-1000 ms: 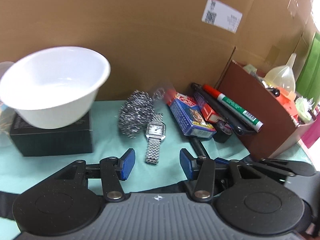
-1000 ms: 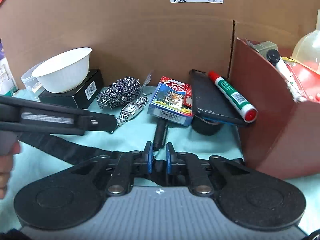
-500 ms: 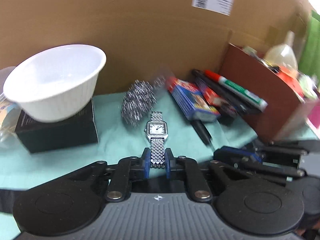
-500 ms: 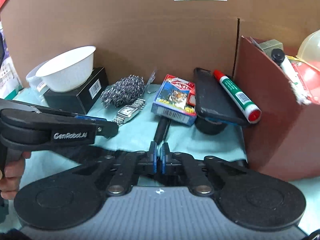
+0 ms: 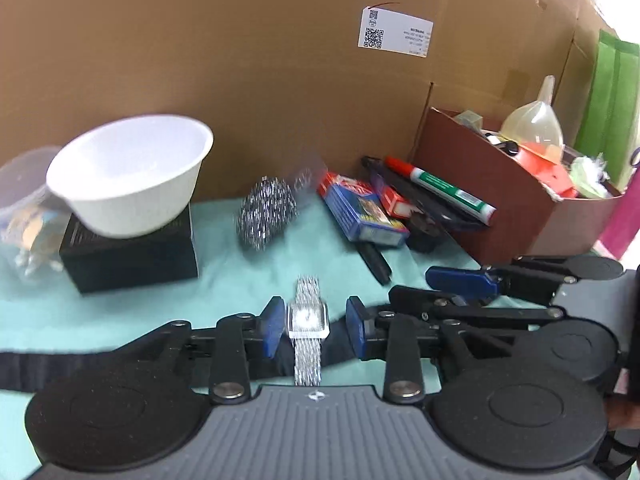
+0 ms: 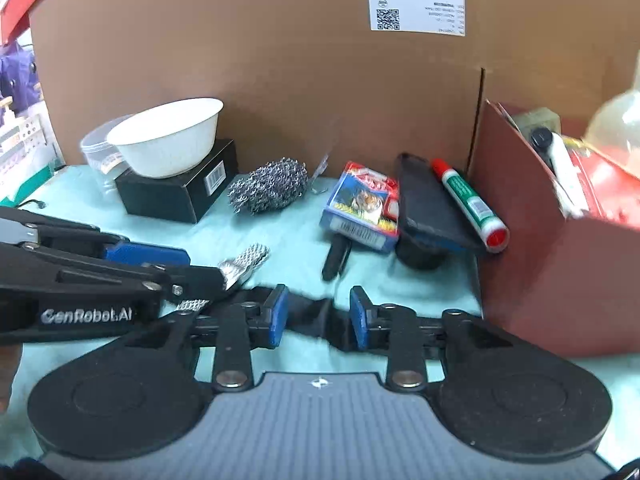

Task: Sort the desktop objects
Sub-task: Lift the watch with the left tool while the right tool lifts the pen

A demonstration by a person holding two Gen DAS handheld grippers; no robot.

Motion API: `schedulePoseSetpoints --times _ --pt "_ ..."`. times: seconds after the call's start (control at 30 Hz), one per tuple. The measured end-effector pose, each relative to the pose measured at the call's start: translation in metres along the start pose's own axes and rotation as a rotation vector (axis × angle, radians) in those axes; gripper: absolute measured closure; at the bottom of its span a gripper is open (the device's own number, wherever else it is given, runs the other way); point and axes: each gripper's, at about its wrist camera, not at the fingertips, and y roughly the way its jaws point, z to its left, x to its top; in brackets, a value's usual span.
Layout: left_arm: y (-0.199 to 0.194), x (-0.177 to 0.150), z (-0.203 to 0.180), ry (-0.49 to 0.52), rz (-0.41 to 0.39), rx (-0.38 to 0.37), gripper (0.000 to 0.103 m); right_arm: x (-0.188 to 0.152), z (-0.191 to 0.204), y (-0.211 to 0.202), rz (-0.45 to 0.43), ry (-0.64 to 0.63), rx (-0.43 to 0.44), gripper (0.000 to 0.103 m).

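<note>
A silver watch [image 5: 308,320] lies between the blue pads [image 5: 274,332] of my left gripper [image 5: 314,330]. Its jaws are opening, and a gap shows on the watch's right side. The band crosses a black strap [image 5: 60,360] on the teal cloth. In the right wrist view the watch [image 6: 246,262] pokes out past the left gripper [image 6: 200,280]. My right gripper [image 6: 318,316] is opening too, with the black strap [image 6: 316,320] lying between its pads [image 6: 276,316], untouched. From the left wrist view the right gripper [image 5: 416,286] sits close on the right.
A white bowl [image 5: 128,176] rests on a black box [image 5: 132,256] at the left. Behind stand a steel scourer [image 5: 266,212], a blue card box [image 5: 364,212], a marker [image 5: 440,188], a black pen [image 5: 374,260] and a full brown box [image 5: 500,208]. Cardboard walls the back.
The left jaws closed on the watch band, pulled the watch away from the scourer toward the near side, then parted. The right jaws shut and have parted again.
</note>
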Motion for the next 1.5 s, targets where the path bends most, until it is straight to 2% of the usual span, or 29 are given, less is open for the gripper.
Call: schedulePoseSetpoints --times 0.07,0.17,0.2,0.3,0.33,0.37,0.4,0.57,0.73,0.9,1.1,1.17,1.3,1.5 --pt "0.01 0.003 0.002 -0.009 0.018 -0.006 0.067 0.007 -0.004 0.011 0.0 0.005 -0.025 0.072" --pt "0.022 -0.001 0.008 -0.023 0.059 -0.014 0.065 0.014 -0.012 0.024 0.017 0.025 -0.018 0.074" --pt "0.021 -0.003 0.008 -0.005 0.035 -0.009 0.064 0.015 -0.012 0.027 0.016 0.022 -0.01 0.075" --pt "0.02 -0.006 0.009 0.028 0.029 -0.011 0.065 0.019 -0.013 0.038 0.034 0.011 0.006 0.077" --pt "0.019 -0.006 0.009 0.035 0.033 -0.012 0.067 0.02 -0.013 0.042 0.033 0.005 0.009 0.08" --pt "0.019 -0.006 0.01 0.042 0.037 -0.008 0.071 0.021 -0.014 0.044 0.029 0.007 0.016 0.087" --pt "0.018 -0.006 0.011 0.044 0.04 -0.007 0.072 0.022 -0.013 0.046 0.035 0.016 0.032 0.087" --pt "0.016 -0.01 0.015 0.024 0.04 -0.012 0.072 0.017 -0.01 0.032 0.054 -0.029 0.008 0.089" --pt "0.001 -0.018 0.012 0.029 0.054 -0.018 0.072 -0.008 -0.017 -0.011 0.086 -0.024 0.027 0.09" --pt "-0.011 -0.027 0.003 0.048 0.056 -0.019 0.072 -0.036 -0.017 -0.051 0.119 -0.046 0.038 0.089" --pt "-0.009 -0.029 -0.009 0.089 0.067 0.003 0.06 -0.025 -0.007 -0.044 0.085 -0.081 0.014 0.088" --pt "-0.009 -0.029 -0.011 0.1 0.067 0.007 0.06 -0.021 -0.007 -0.035 0.1 -0.081 0.009 0.086" --pt "-0.007 -0.027 -0.014 0.106 0.066 0.027 0.071 -0.018 -0.01 -0.02 0.104 -0.056 -0.003 0.084" --pt "-0.003 -0.028 -0.023 0.126 0.044 0.05 0.072 -0.016 -0.012 -0.014 0.092 -0.038 0.002 0.084"
